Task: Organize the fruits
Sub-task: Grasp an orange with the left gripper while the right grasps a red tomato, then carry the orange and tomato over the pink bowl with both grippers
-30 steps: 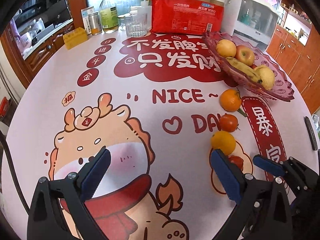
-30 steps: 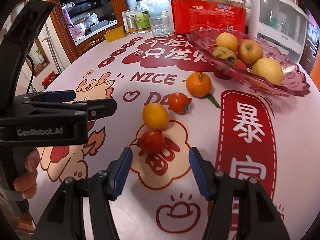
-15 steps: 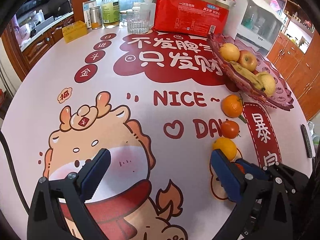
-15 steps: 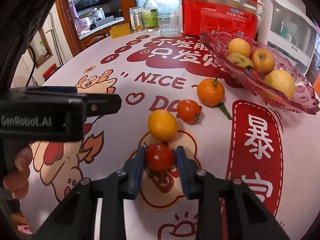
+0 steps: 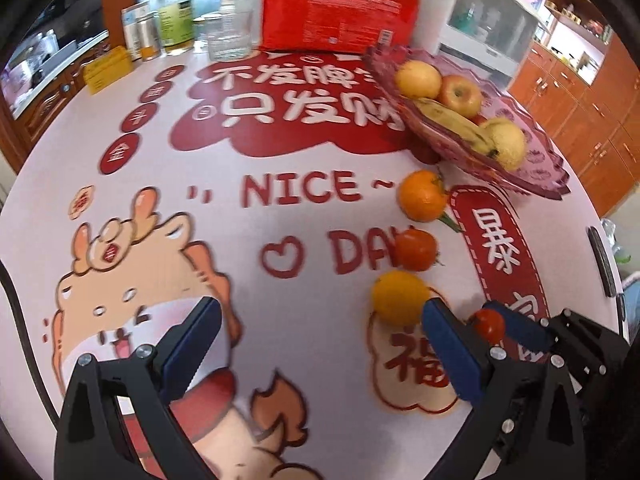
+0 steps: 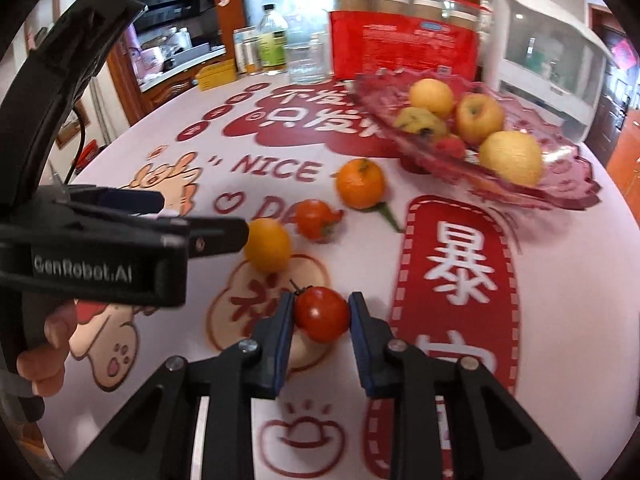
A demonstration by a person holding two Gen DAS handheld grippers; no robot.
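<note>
My right gripper (image 6: pixel 322 312) is shut on a small red tomato (image 6: pixel 322 314) low over the printed tablecloth; I cannot tell whether the tomato touches the cloth. That tomato (image 5: pixel 488 324) also shows at lower right in the left wrist view. A yellow-orange fruit (image 6: pixel 267 245), a second tomato (image 6: pixel 316 219) and a leafy mandarin (image 6: pixel 360 184) lie in a row toward the pink glass fruit dish (image 6: pixel 560 196). The dish holds an apple, yellow pears and a banana. My left gripper (image 5: pixel 320 340) hangs open and empty, its right finger just in front of the yellow-orange fruit (image 5: pixel 400 298).
A red pack of paper cups (image 5: pixel 340 12), bottles (image 5: pixel 176 12), a glass and a yellow box stand at the table's back edge. Behind the dish stands a white appliance (image 6: pixel 540 60). A dark flat object (image 5: pixel 602 260) lies near the right rim. A hand (image 6: pixel 44 356) grips the left tool.
My right gripper went from open around the tomato to shut on it. My left gripper drifted right, closer to the yellow-orange fruit.
</note>
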